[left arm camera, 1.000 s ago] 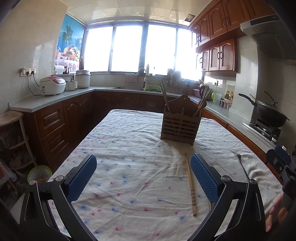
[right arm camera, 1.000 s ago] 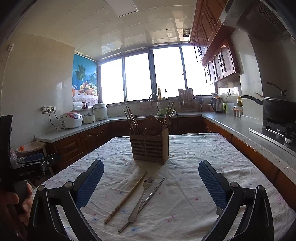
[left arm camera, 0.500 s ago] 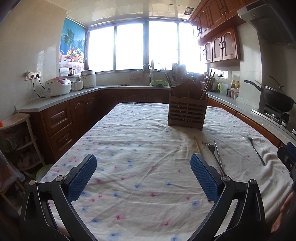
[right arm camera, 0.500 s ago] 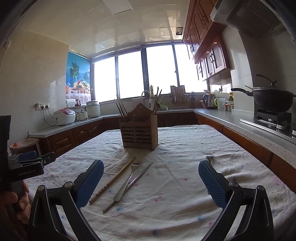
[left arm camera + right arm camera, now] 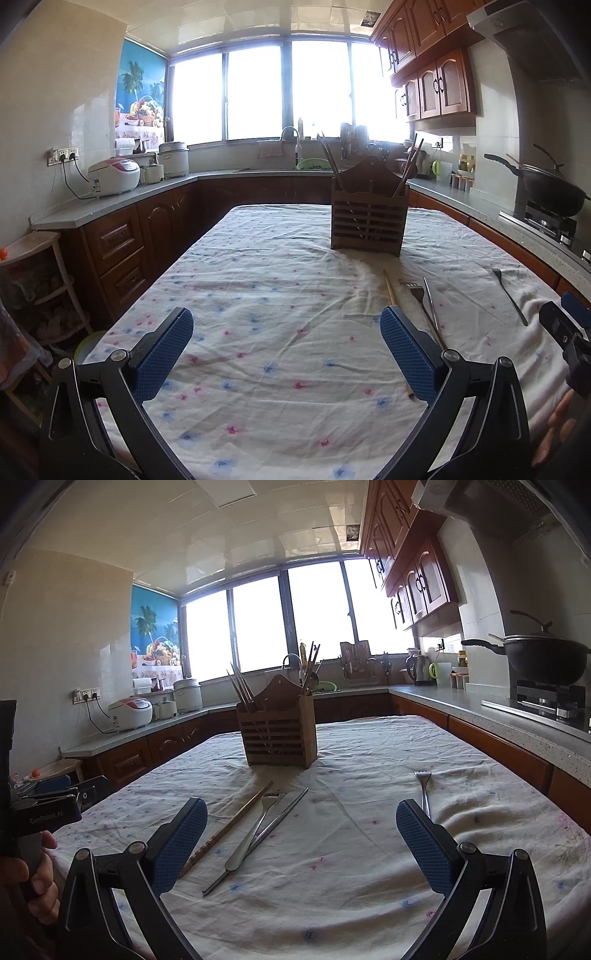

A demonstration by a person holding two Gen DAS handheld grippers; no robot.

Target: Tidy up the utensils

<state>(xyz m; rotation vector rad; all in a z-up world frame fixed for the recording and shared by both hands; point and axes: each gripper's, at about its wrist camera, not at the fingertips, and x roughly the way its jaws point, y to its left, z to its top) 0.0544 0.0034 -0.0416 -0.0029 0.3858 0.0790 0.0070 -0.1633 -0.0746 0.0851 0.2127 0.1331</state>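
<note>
A wooden slatted utensil holder (image 5: 277, 734) stands on the cloth-covered table (image 5: 369, 760), with chopsticks and a spoon in it; it also shows in the left wrist view (image 5: 368, 223). In front of it lie a wooden chopstick (image 5: 229, 827), a fork (image 5: 255, 830) and a metal chopstick pair (image 5: 258, 842). A second fork (image 5: 424, 786) lies to the right, by my right gripper's right finger. My right gripper (image 5: 302, 843) is open and empty, low over the table. My left gripper (image 5: 287, 349) is open and empty; the wooden chopstick (image 5: 389, 290), fork (image 5: 415, 295) and second fork (image 5: 509, 295) lie to its right.
Wooden cabinets and a grey counter (image 5: 110, 206) ring the table, with a rice cooker (image 5: 114, 177) on the left. A black wok (image 5: 546, 657) sits on the stove at right. A small white shelf (image 5: 33, 266) stands at the table's left.
Both grippers have tilted up and drawn back; the holder now sits nearer the middle of each view. Nothing on the table has moved and both grippers stay open.
</note>
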